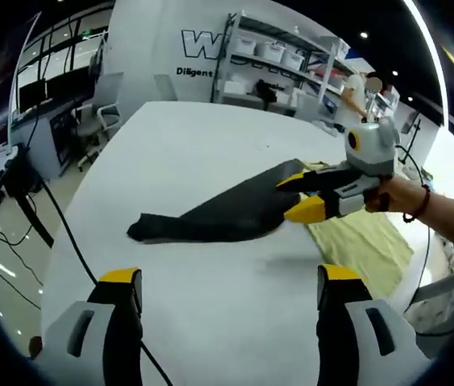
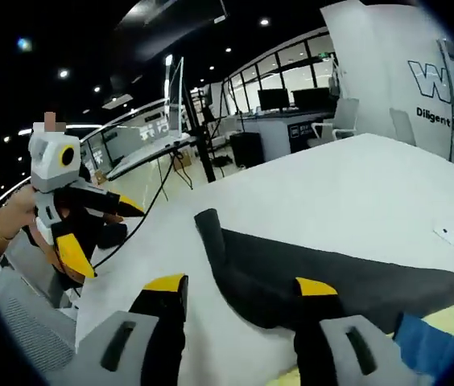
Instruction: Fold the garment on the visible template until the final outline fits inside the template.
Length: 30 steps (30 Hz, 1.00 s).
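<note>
A dark grey garment [image 1: 211,215] lies in a long, partly folded strip on the white table [image 1: 211,137]. Its right end overlaps a yellow-green template [image 1: 368,245]. My right gripper [image 1: 290,195], held by a hand, is at that end with its jaws apart around the cloth edge. In the right gripper view the garment [image 2: 332,277] runs across the right gripper [image 2: 241,285], which stands open with one jaw over the cloth. My left gripper [image 1: 229,281] hovers open above bare table, short of the garment. It also appears as the left gripper [image 2: 108,240], open, off the table's edge.
Shelves with white bins [image 1: 275,52] stand behind the table. An office chair [image 1: 105,121] and black cables [image 1: 50,217] are off the table's left side. A small blue patch [image 2: 428,342] shows beside the template. Desks with monitors [image 2: 291,100] fill the room's far side.
</note>
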Motion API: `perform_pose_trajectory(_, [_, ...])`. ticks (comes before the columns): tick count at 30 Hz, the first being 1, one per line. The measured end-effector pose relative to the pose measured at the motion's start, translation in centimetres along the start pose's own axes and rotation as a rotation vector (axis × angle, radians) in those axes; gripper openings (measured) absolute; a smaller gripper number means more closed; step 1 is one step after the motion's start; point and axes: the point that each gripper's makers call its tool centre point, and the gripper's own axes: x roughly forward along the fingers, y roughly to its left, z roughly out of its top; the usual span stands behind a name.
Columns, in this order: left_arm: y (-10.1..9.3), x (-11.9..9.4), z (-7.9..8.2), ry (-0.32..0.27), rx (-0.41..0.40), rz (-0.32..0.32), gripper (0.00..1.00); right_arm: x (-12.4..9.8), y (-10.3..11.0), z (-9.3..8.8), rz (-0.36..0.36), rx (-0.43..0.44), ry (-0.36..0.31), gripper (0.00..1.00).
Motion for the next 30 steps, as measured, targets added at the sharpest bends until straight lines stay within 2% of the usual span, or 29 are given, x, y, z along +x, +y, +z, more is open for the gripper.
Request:
perform_pose_trajectory(6, [0.9,1.0,0.9,-0.013,-0.002,0.026,0.84,-3.5,-1.1,-0.1,-0.066,0.039,-0.045,0.73])
perform_pose_trajectory(9, [1.6,1.8,1.1,-0.005,-0.005,0.043,0.80,-5.2,-1.6,-0.6,-0.094,0.041,-0.042,0.80])
perform_pose_trajectory(13, [2.8,2.6,1.4,-0.007,-0.013,0.076,0.78,-8.0,-2.4,-1.3,-0.141,0.048,-0.056,0.80])
perform_pose_trajectory(15, [3.5,3.0,2.5,-0.071,-0.061,0.091,0.79,-9.4,-2.8,-1.6,-0.166,0.059,-0.068,0.80])
perform_pose_trajectory(17, [4.0,3.2,2.5,-0.050,-0.058,0.098,0.78,-10.3,-3.0,-1.7,-0.181,0.060,-0.085,0.80])
perform_pose_trajectory(19, [4.5,3.4,2.9,-0.067,-0.044,0.114,0.76,-11.1,-3.1,-2.2,-0.190,0.055,-0.074,0.80])
perform_pose_trajectory(22, [4.8,4.0,2.9,-0.062,-0.059,0.114,0.75,-12.4,-3.4,-3.2,-0.208,0.045,-0.052,0.81])
perform_pose_trajectory(30, [5.9,5.3,2.3,-0.026,-0.071,0.129,0.67,-16.1,-3.6,-5.2,-0.261,0.055,-0.032,0.84])
